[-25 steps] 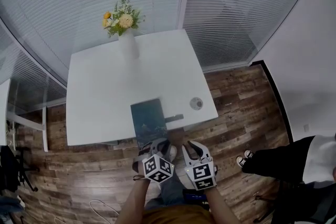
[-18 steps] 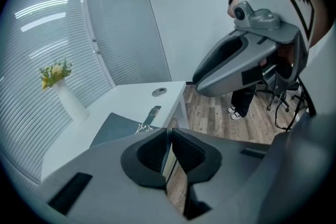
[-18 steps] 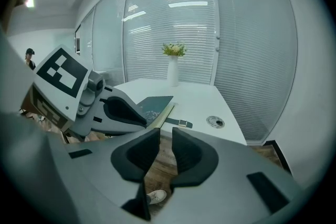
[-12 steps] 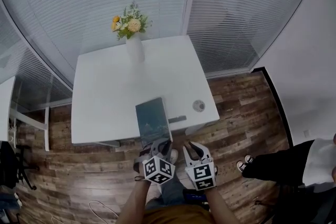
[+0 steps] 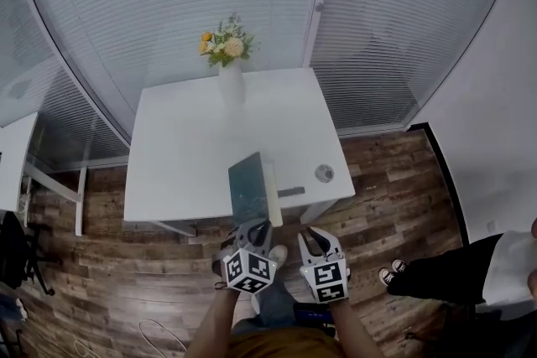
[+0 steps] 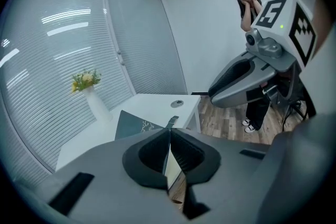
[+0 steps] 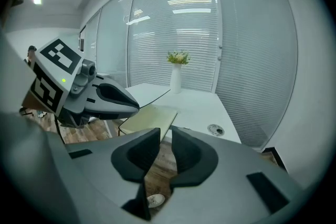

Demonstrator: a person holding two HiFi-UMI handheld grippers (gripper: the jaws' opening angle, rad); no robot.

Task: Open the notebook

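Note:
The notebook lies at the front edge of the white table (image 5: 185, 147). Its dark teal cover (image 5: 249, 189) stands tilted up, and a cream page (image 5: 274, 183) shows beside it. My left gripper (image 5: 256, 224) is closing on the cover's near edge; the thin cover (image 6: 134, 124) runs between the jaws of the left gripper (image 6: 169, 131), which pinch it. My right gripper (image 5: 315, 235) hovers just to the right, off the table's edge. In the right gripper view the right gripper (image 7: 165, 131) has a gap between its jaws and holds nothing; the cream underside of the cover (image 7: 149, 119) shows ahead.
A white vase of flowers (image 5: 231, 80) stands at the table's far edge. A round grommet (image 5: 324, 173) and a dark strip (image 5: 291, 191) lie right of the notebook. A person's legs and shoes (image 5: 419, 274) are on the wood floor at right.
The cover has gone from lying flat to tilted up. My left gripper has risen with the cover's edge in its jaws. The right gripper has hardly moved.

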